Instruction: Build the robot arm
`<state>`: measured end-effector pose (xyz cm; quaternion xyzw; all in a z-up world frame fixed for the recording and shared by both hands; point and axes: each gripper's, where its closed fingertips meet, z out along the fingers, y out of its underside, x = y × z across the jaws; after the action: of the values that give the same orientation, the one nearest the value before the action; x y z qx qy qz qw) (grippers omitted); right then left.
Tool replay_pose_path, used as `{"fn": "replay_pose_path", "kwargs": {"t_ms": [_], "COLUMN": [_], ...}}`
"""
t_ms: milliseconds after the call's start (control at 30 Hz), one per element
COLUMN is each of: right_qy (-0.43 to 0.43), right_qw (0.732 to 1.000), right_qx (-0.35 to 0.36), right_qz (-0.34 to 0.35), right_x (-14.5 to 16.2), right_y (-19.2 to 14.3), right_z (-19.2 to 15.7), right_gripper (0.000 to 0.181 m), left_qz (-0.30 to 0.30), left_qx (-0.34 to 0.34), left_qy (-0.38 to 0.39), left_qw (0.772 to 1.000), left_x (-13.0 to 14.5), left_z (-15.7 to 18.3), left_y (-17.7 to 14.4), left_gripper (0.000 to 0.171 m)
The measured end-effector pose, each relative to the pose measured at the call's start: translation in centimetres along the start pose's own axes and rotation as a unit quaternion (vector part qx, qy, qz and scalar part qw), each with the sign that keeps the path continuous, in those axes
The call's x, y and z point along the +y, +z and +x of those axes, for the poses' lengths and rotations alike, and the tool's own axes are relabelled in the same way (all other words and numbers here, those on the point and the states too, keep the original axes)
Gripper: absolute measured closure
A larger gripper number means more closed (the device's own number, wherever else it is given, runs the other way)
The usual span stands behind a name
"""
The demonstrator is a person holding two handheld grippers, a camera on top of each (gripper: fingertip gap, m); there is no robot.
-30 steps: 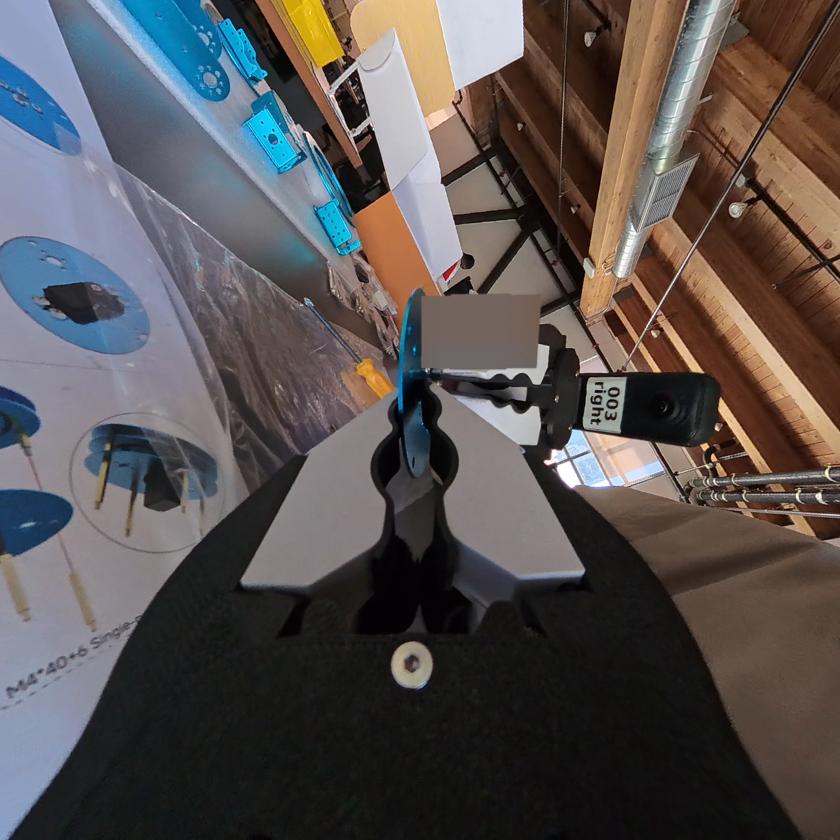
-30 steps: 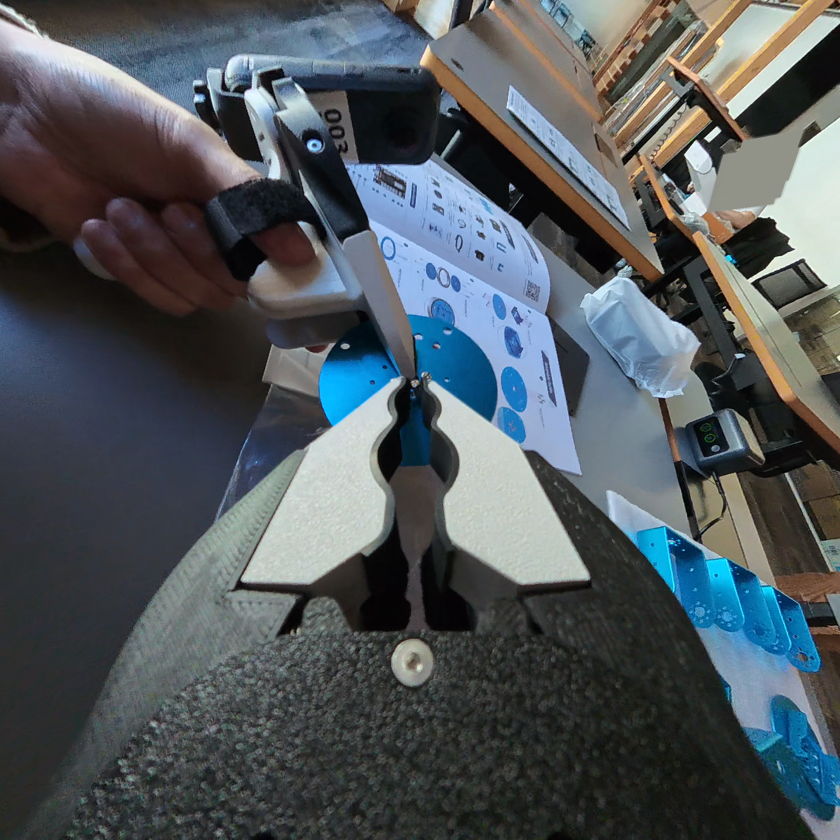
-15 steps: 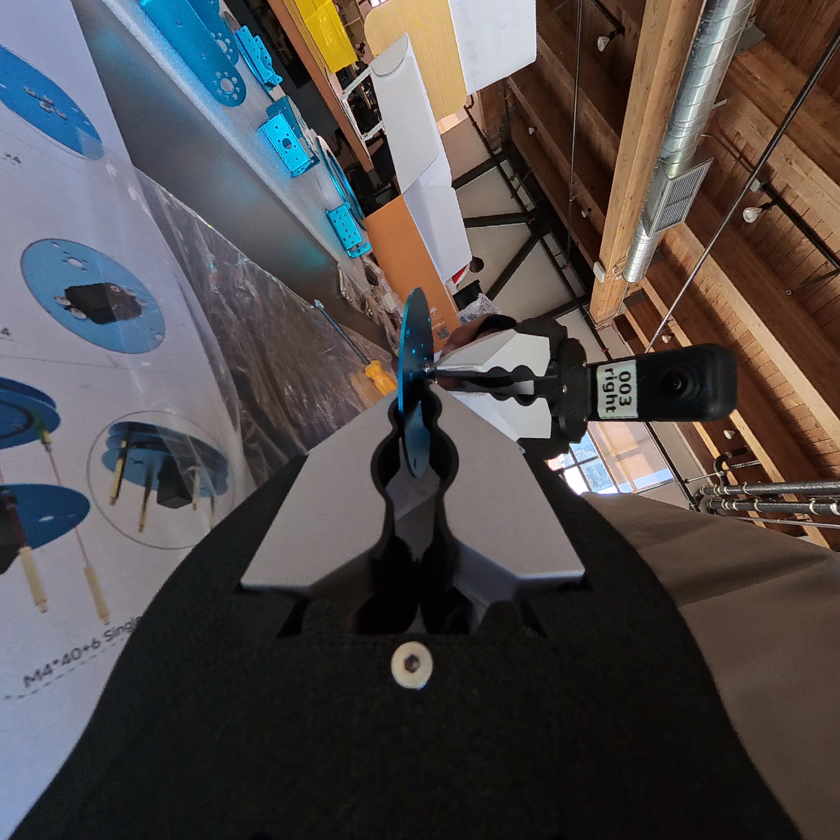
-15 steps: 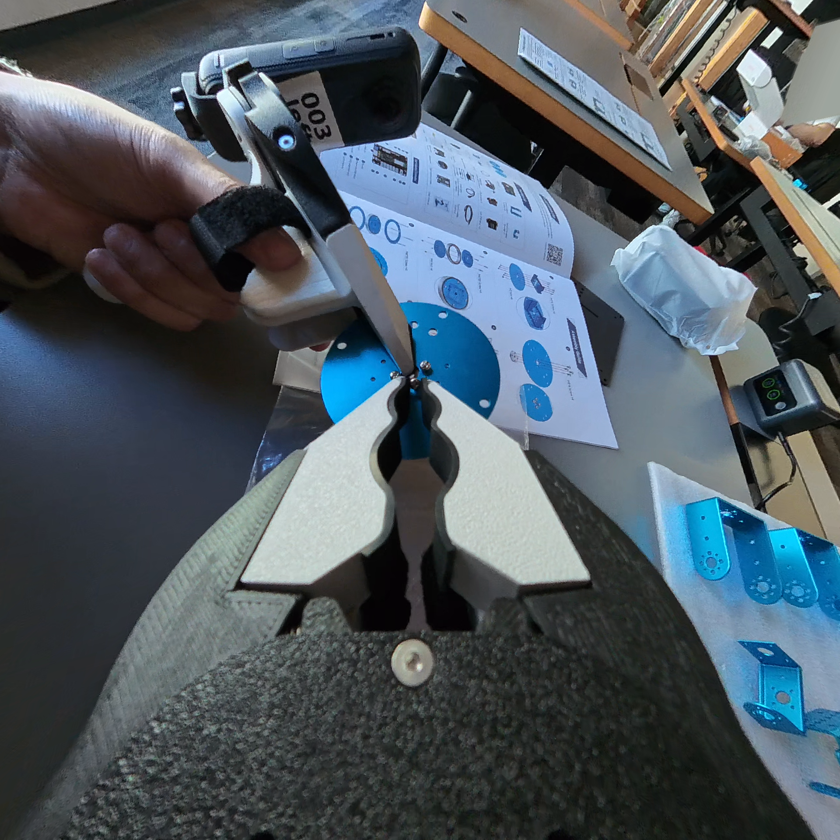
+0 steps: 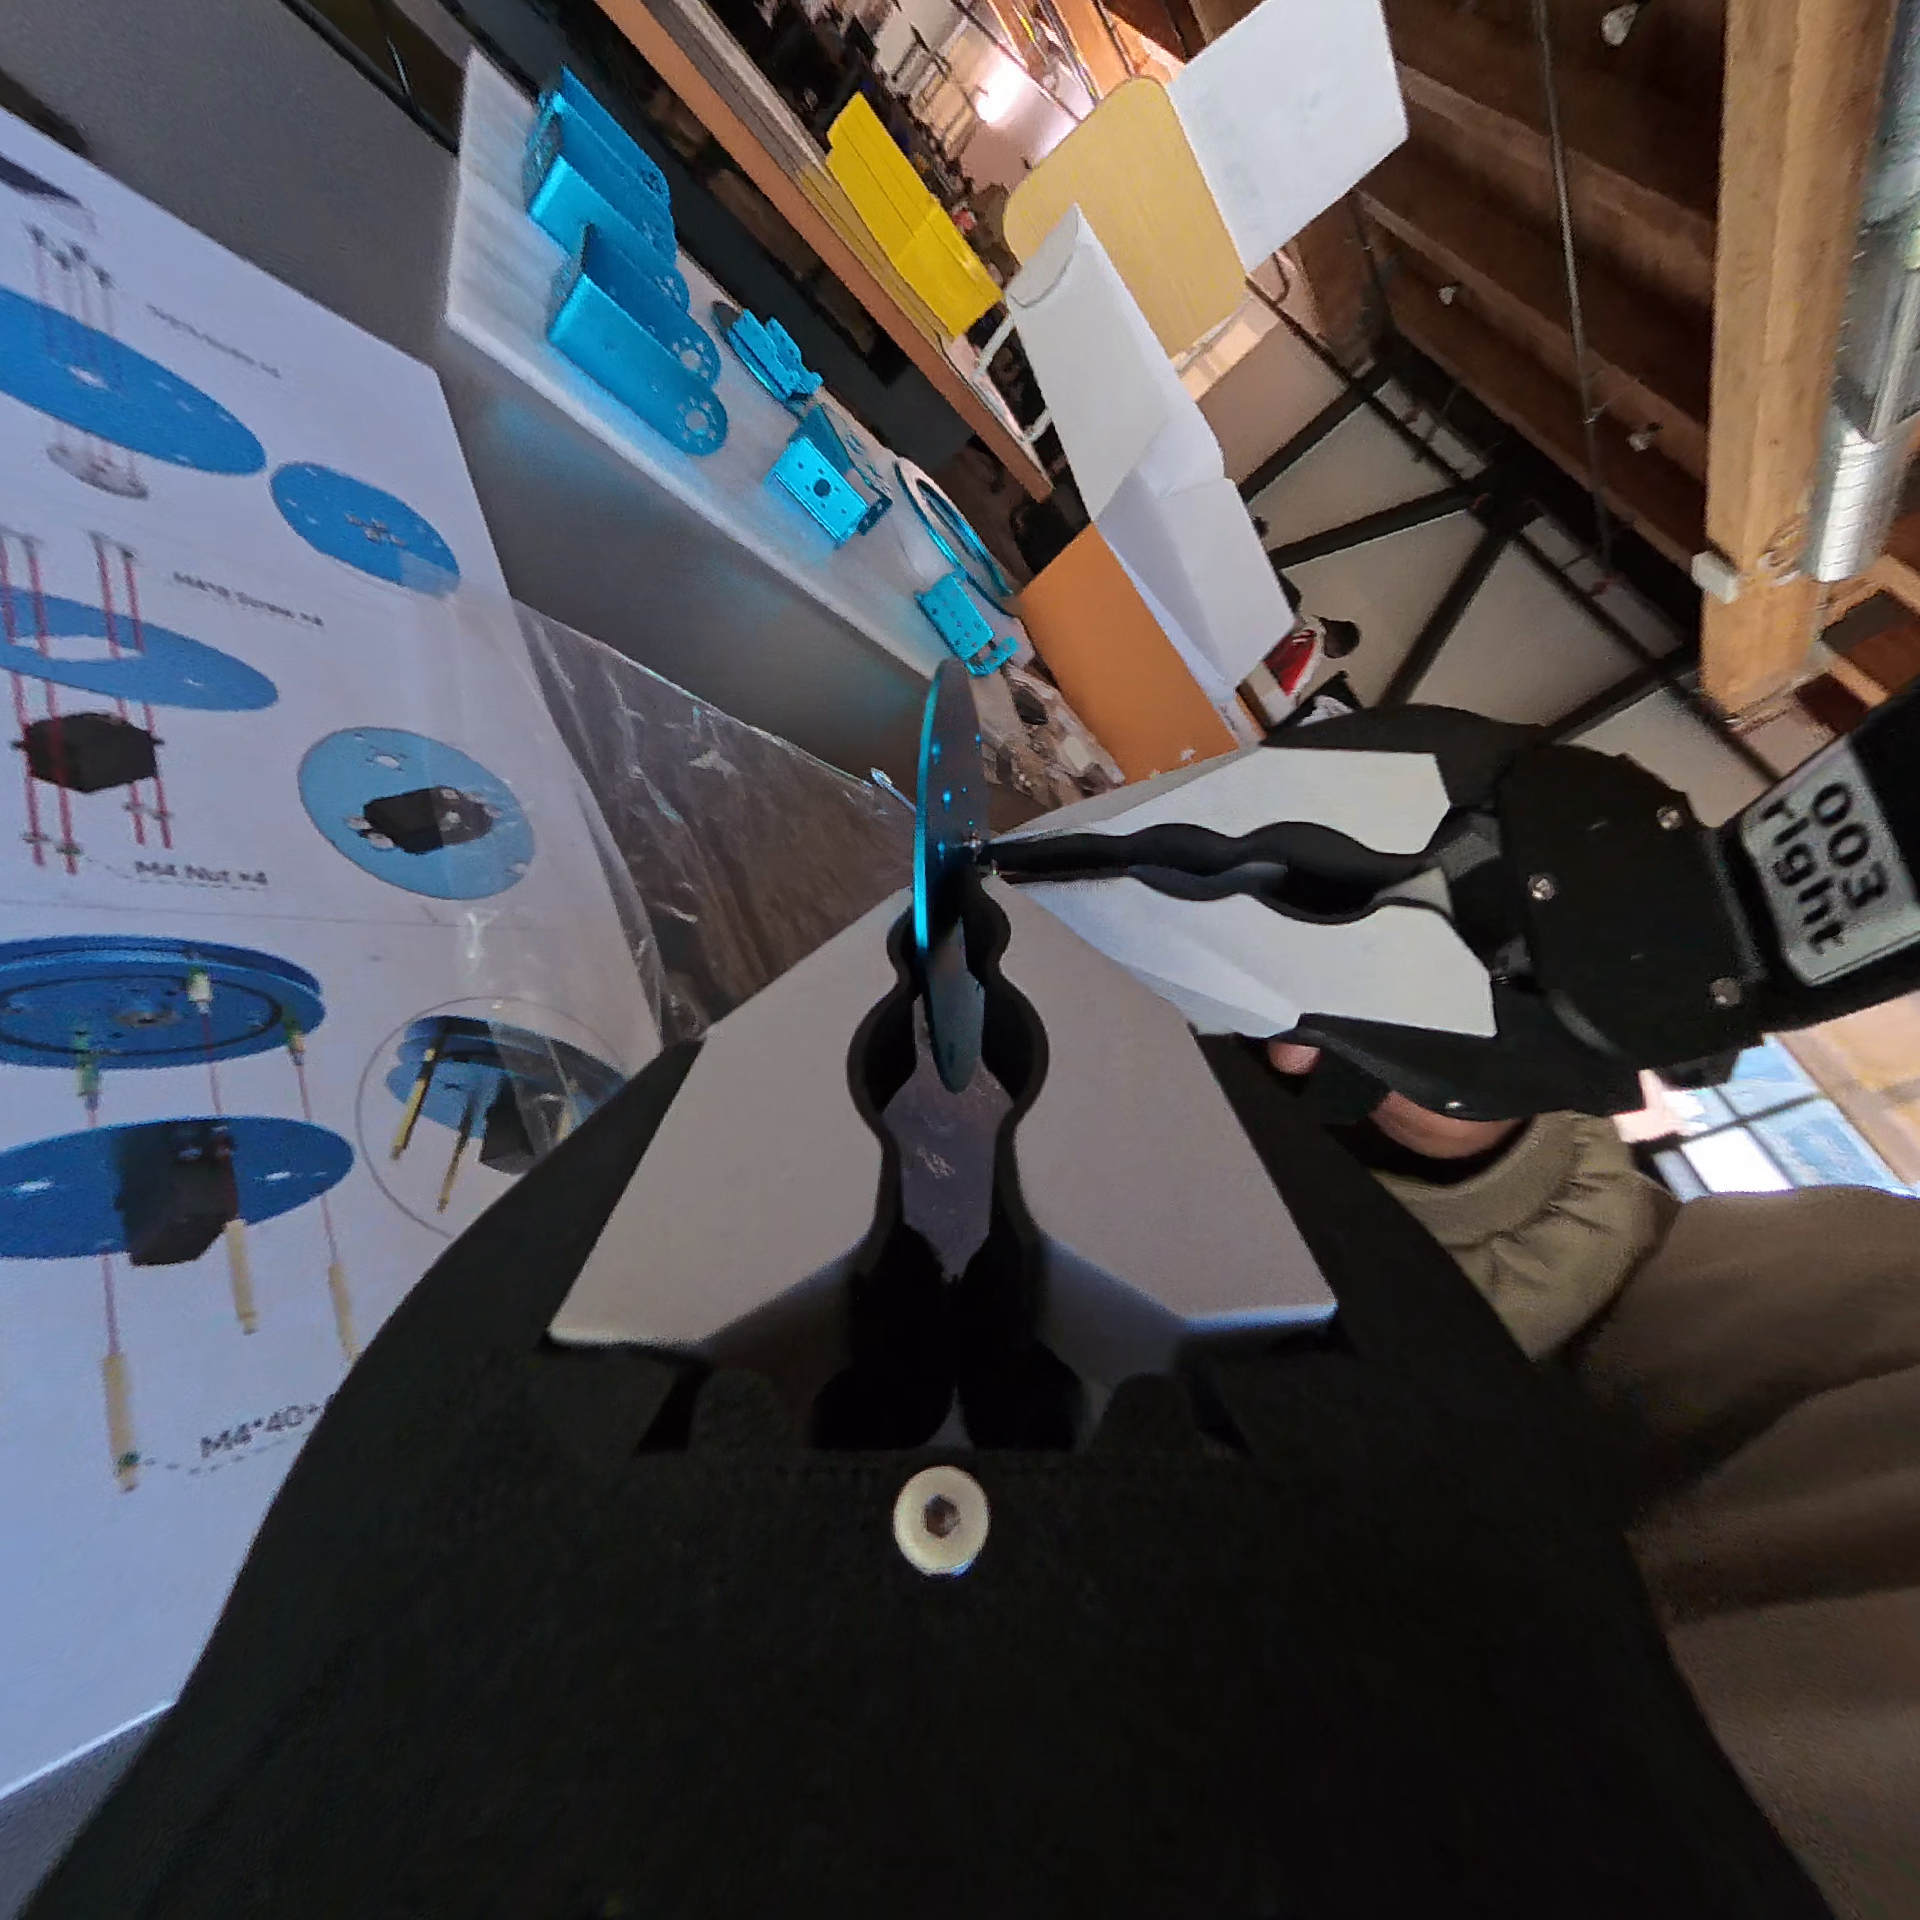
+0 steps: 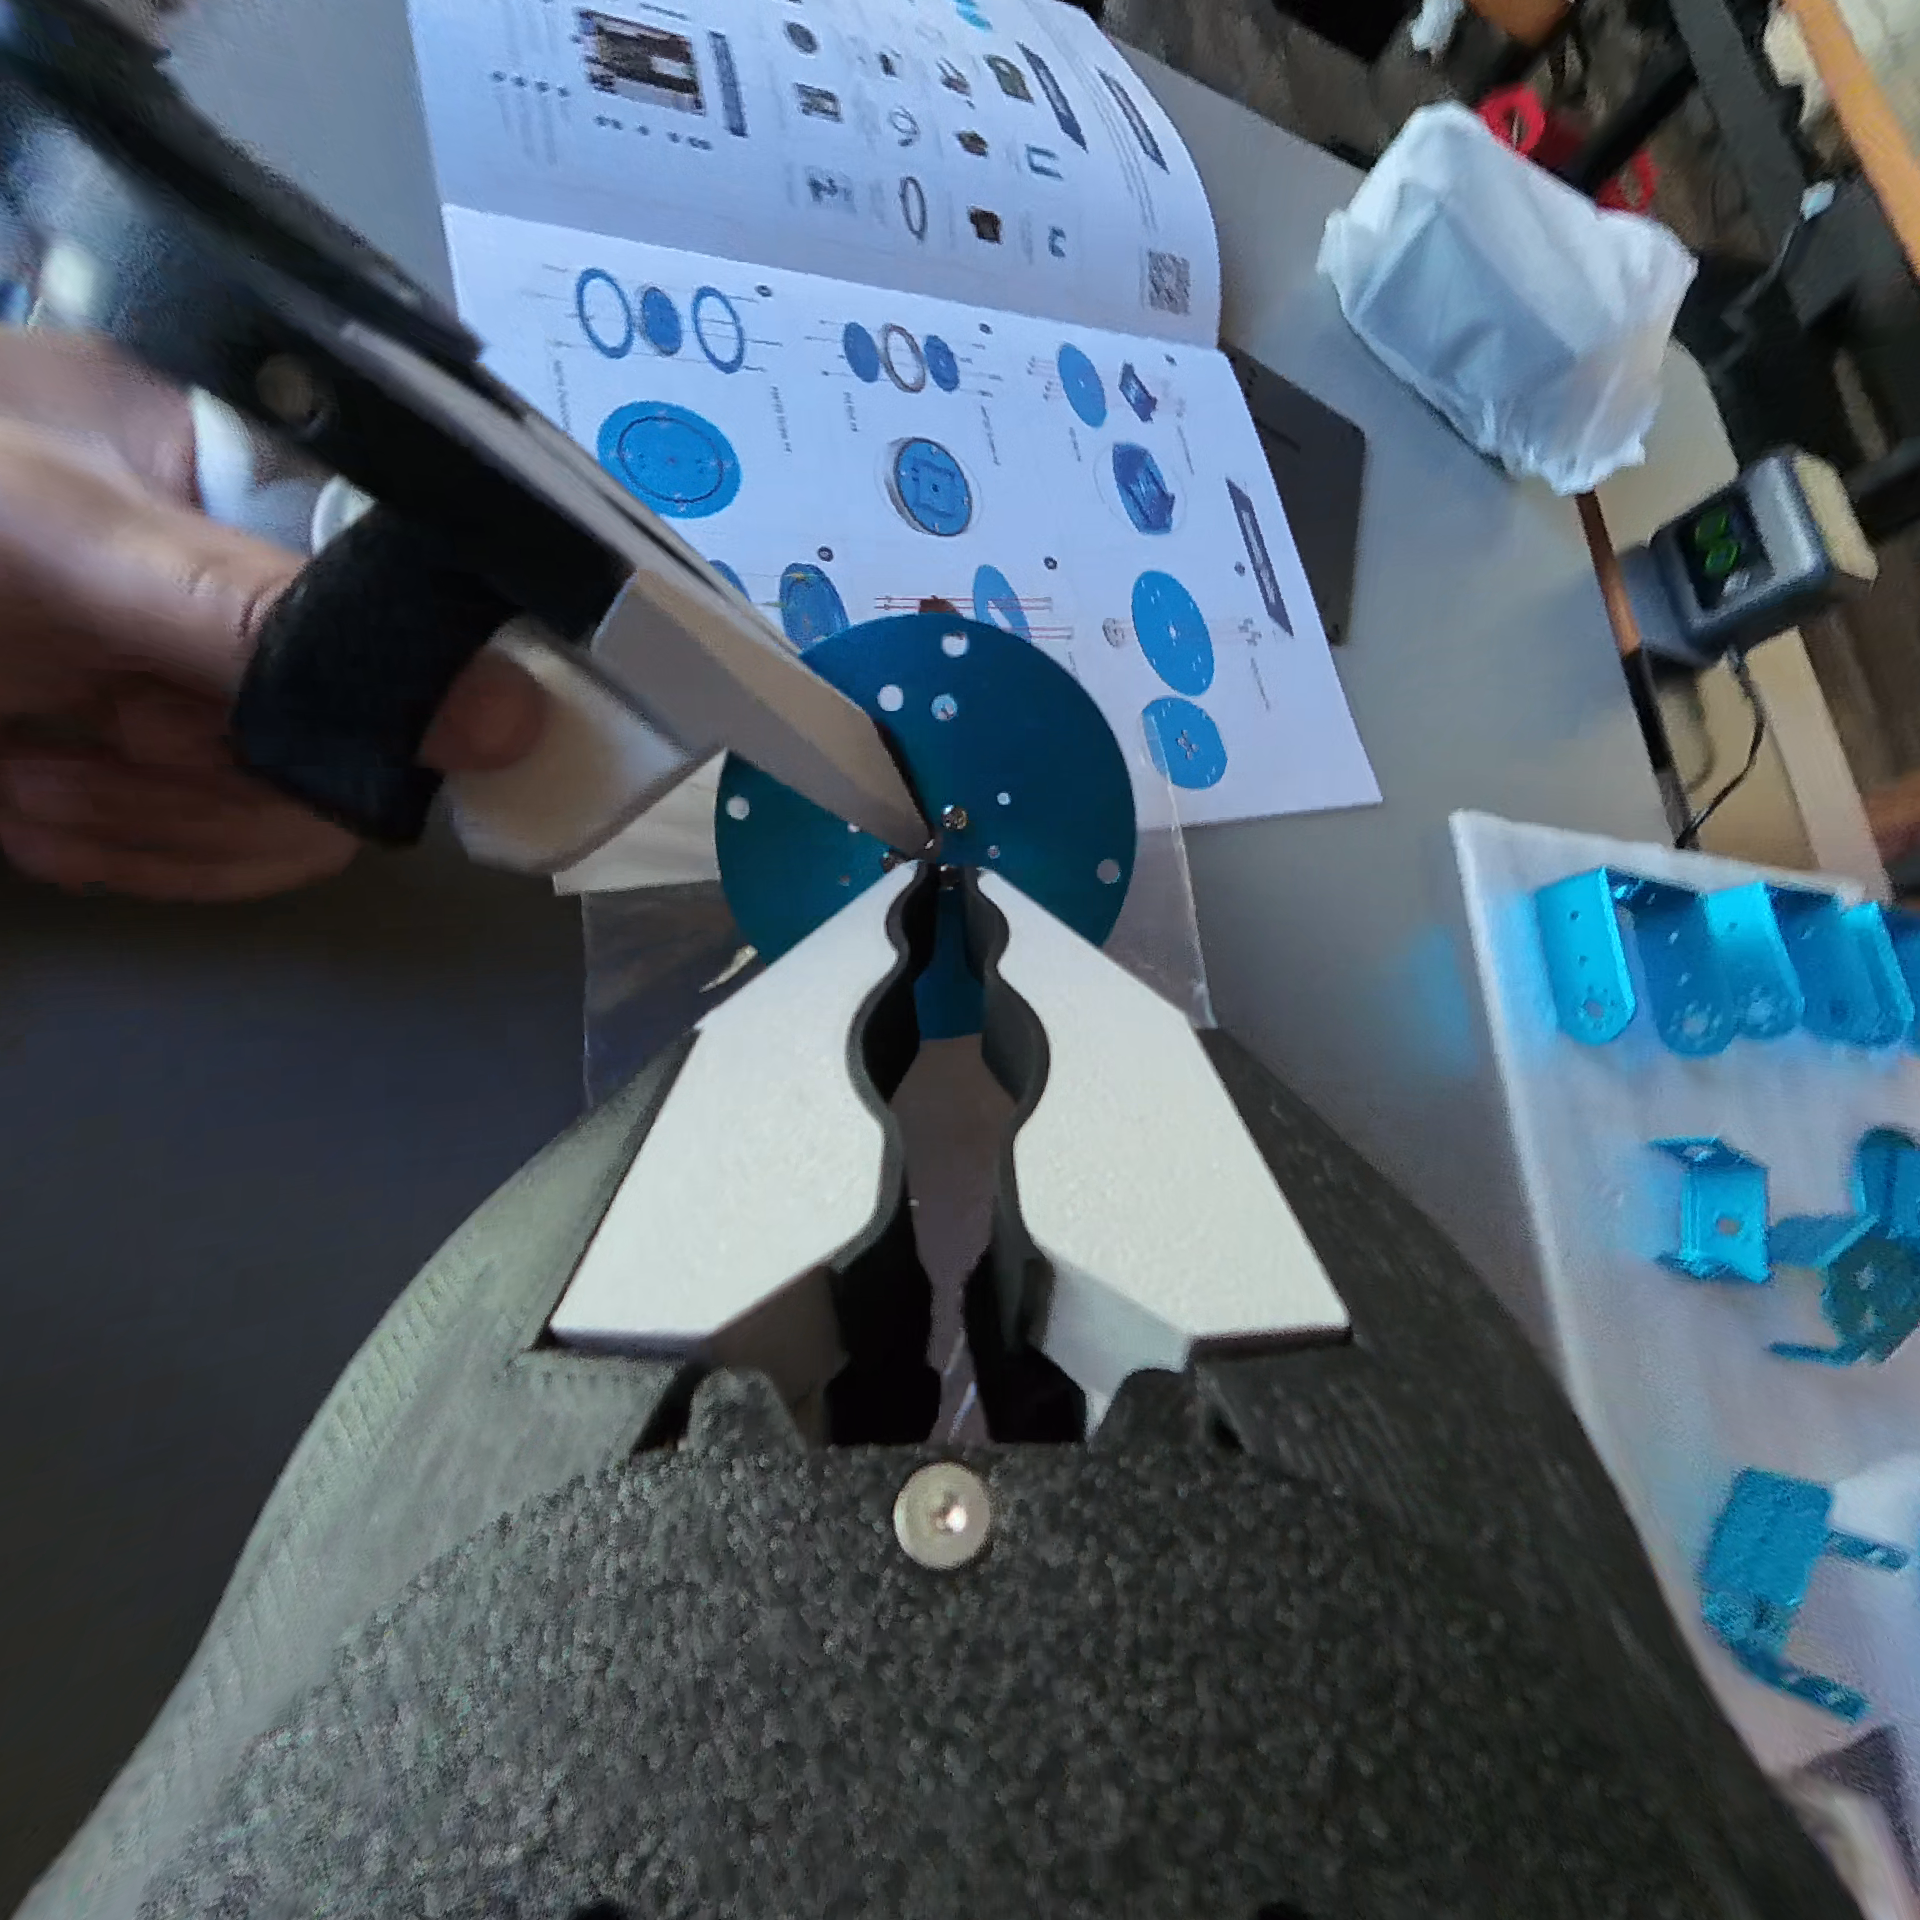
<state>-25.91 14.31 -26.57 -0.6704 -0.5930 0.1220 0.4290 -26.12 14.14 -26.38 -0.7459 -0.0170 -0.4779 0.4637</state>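
In the left wrist view, a blue disc [image 5: 948,831] is seen edge-on, clamped between the closed fingers of the left hand-held gripper [image 5: 948,914]. The right hand-held gripper [image 5: 992,860] is pinched on a small screw [image 5: 977,850] at the disc's face.

In the right wrist view, the disc is held above a booklet [image 6: 935,343] on the table [image 6: 1455,831]; blue brackets [image 6: 1714,966] are laid on a white sheet [image 6: 1558,1195] nearby.
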Motion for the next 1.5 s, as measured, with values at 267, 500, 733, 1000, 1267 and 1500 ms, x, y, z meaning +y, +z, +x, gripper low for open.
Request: {"fn": "replay_pose_path", "kwargs": {"t_ms": [267, 500, 733, 1000, 1267, 1500], "right_qy": [0.232, 0.405, 0.605, 0.769, 0.795, 0.817], "right_qw": [0.971, 0.898, 0.74, 0.449, 0.416, 0.404], "right_qx": [-0.041, -0.076, -0.204, -0.397, -0.39, -0.37], "right_qz": [0.039, 0.152, 0.212, 0.221, 0.207, 0.179], "right_x": [-1.0, -2.5, -3.5, -4.1, -2.8, -1.6], "right_y": [-0.4, -1.2, -2.3, -3.2, -2.5, -1.7], "right_z": [0.1, 0.1, -0.1, -0.5, -0.2, -0.3], "right_gripper": [0.178, 0.179, 0.18, 0.179, 0.179, 0.179], "left_qz": [0.047, 0.094, 0.109, 0.104, 0.074, 0.046], "left_qx": [-0.048, -0.094, -0.145, -0.157, -0.113, -0.092], "left_qy": [0.126, 0.226, 0.356, 0.428, 0.319, 0.221], "left_qw": [0.99, 0.965, 0.916, 0.884, 0.938, 0.97], "left_x": [-0.9, -2.1, -2.6, -2.4, -1.6, -0.8], "left_z": [0.9, 2.2, 3.6, 4.2, 3.1, 2.0], "left_y": [-0.6, -1.3, -1.7, -1.7, -0.7, -0.2], "left_gripper": [0.166, 0.167, 0.167, 0.168, 0.168, 0.168]}}
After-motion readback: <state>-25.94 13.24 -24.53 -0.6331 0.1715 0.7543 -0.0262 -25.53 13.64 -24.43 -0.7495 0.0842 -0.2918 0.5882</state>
